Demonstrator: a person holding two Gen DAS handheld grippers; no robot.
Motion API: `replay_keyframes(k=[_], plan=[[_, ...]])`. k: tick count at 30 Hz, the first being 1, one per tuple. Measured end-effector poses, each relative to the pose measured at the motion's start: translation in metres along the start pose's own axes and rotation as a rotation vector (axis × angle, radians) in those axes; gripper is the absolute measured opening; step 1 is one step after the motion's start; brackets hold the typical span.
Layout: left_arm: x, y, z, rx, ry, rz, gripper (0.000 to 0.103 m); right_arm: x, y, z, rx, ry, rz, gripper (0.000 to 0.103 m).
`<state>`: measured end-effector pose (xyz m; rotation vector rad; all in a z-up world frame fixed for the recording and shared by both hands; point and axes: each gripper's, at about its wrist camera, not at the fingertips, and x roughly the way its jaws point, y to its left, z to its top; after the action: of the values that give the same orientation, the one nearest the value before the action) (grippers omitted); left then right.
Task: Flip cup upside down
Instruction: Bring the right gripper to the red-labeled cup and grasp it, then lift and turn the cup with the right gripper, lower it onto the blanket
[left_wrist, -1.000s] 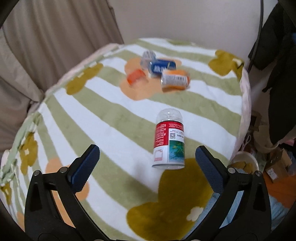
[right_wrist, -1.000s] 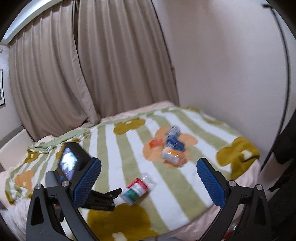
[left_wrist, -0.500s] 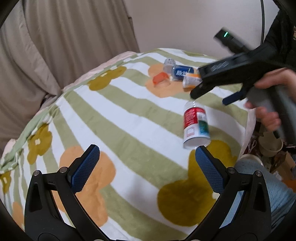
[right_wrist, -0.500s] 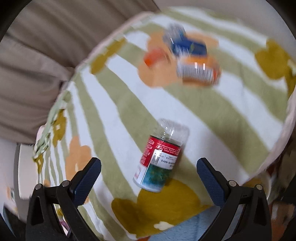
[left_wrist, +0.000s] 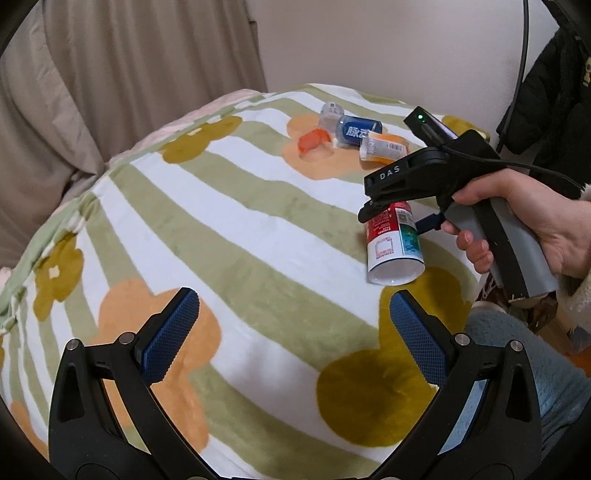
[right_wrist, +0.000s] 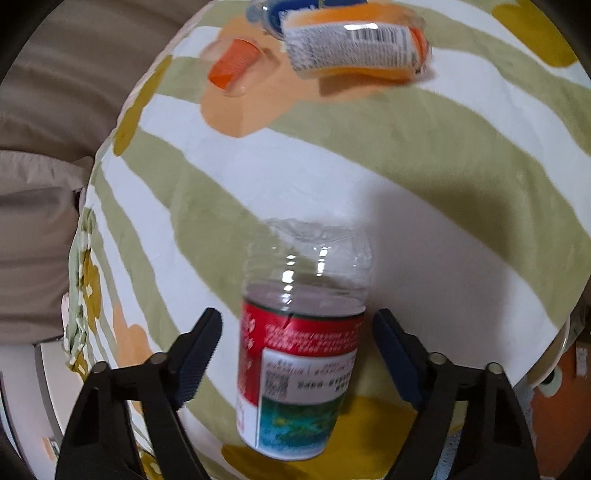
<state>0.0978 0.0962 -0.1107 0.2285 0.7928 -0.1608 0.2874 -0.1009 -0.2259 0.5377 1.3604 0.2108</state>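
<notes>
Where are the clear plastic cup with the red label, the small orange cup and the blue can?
clear plastic cup with red label (right_wrist: 301, 354), right wrist view, label middle
small orange cup (left_wrist: 314, 140), left wrist view, side wall
blue can (left_wrist: 356, 130), left wrist view, label

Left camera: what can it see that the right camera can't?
Only the left view shows the hand holding the right tongs, the blue can and the dark coat. Only the right view shows the cup's clear end and the open gaps between it and both fingers. Both show the cup lying on the striped blanket, the orange cup and the orange bottle.
</notes>
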Motion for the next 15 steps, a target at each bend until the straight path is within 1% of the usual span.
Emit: replay_keyframes(k=[1,3,4,5,7,9,11,12,13,15], plan=[[0.0,-0.001,0.0,0.007,0.001,-0.002,0.103,0.003,0.0,0.001,0.002,0.005,0.0,0.075],[0.001,-0.001,-0.001,0.013,0.003,-0.004,0.103,0.005,-0.002,0.002,0.007,0.014,-0.003,0.07],[0.001,-0.001,-0.002,0.012,0.004,-0.006,0.103,0.006,-0.002,0.003,0.007,0.018,-0.004,0.061],[0.001,-0.001,-0.002,0.009,0.006,-0.01,0.103,0.007,-0.001,0.004,0.005,0.021,0.0,0.057],[0.001,0.002,-0.002,0.001,0.005,-0.016,0.103,0.005,0.002,0.005,-0.009,0.01,0.012,0.057],[0.0,0.005,-0.002,-0.009,-0.003,-0.016,0.103,-0.007,0.009,0.004,-0.055,-0.046,0.024,0.057],[-0.002,0.007,-0.004,-0.027,-0.017,-0.008,0.103,-0.025,0.018,-0.001,-0.134,-0.127,0.067,0.057],[-0.003,0.009,-0.005,-0.039,-0.024,-0.007,0.103,-0.038,0.025,-0.008,-0.208,-0.195,0.115,0.057],[-0.004,0.011,-0.006,-0.06,-0.032,-0.008,0.103,-0.048,0.03,-0.016,-0.279,-0.26,0.144,0.057],[-0.004,0.014,-0.01,-0.093,-0.041,-0.017,0.103,-0.065,0.037,-0.037,-0.427,-0.408,0.142,0.057]])
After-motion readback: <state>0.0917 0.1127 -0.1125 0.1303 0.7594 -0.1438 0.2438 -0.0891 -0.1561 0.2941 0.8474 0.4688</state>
